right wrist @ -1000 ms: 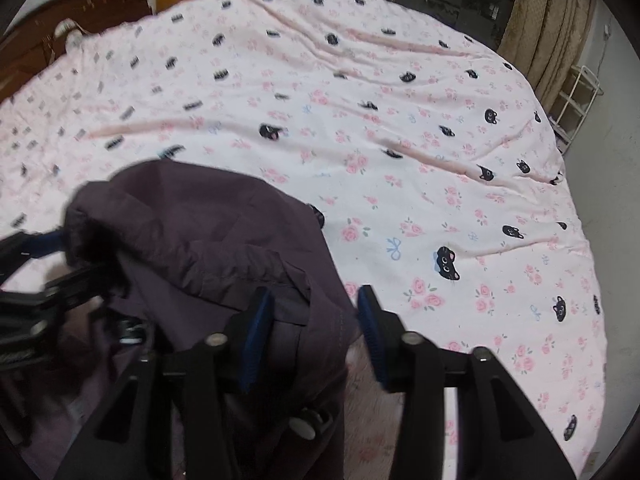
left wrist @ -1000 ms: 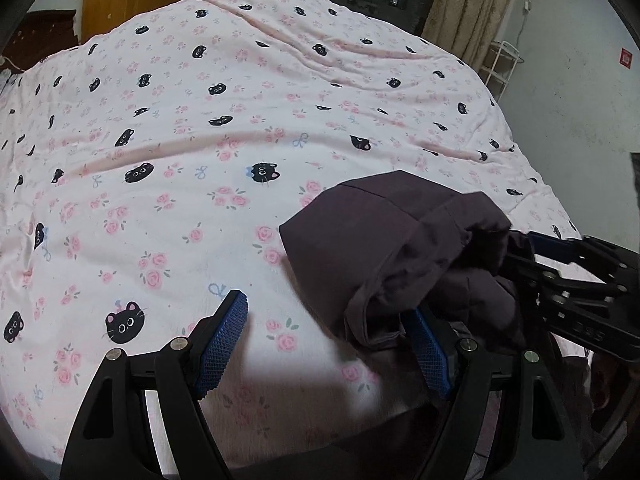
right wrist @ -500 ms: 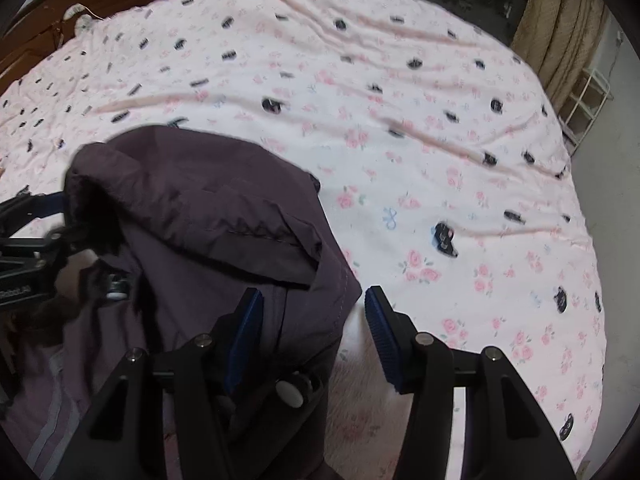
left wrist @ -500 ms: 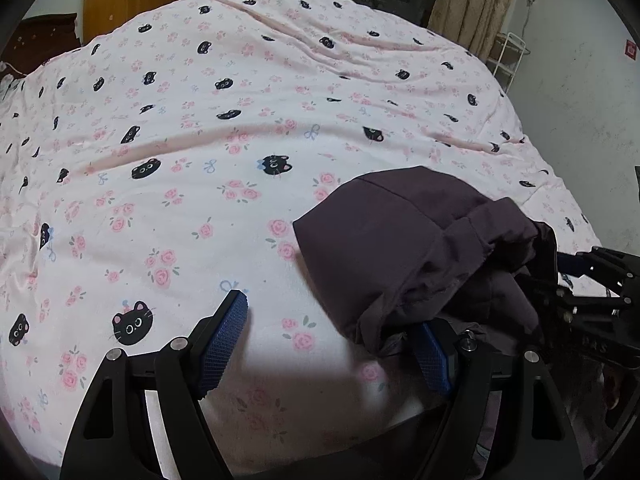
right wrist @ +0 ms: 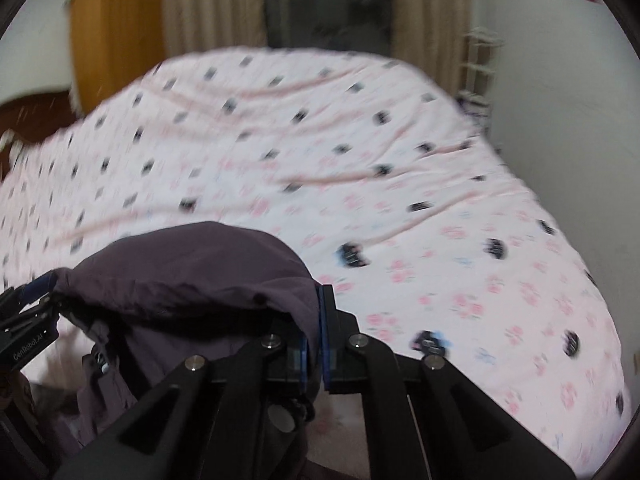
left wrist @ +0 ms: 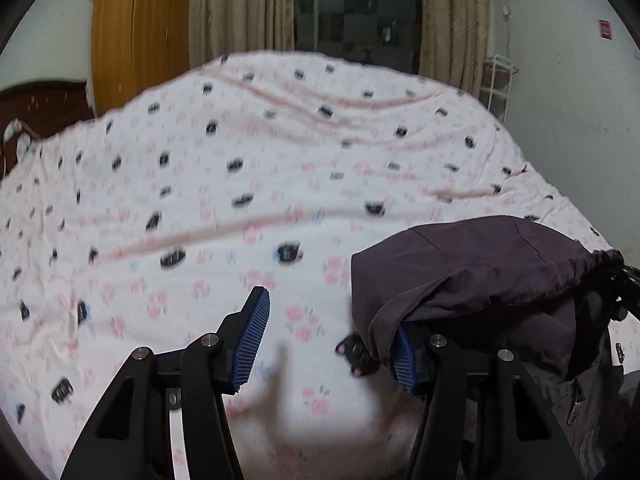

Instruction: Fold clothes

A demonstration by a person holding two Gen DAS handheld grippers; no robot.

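Pink cotton bedspread printed with black cat faces and roses, spread over the whole bed and blurred in both views. Behind the bed: beige curtains on either side of a dark window, an orange-brown wardrobe to the left, a white wire rack against the right wall. Dark purple garment bunched at the near edge of the bed, raised off the bedspread in a rounded hump, with a zipper pull hanging low at its right side in the left wrist view. Left tongs spread wide, nothing pinched between the blue pads; garment draped over the top of the right-hand pad only, the left-hand pad bare above the bedspread. Right tongs closed to a thin slit, a fold of the purple garment clamped between the pads, the rest of the cloth humped up and trailing away to the left of those tongs, towards the left tongs at the frame's left edge.
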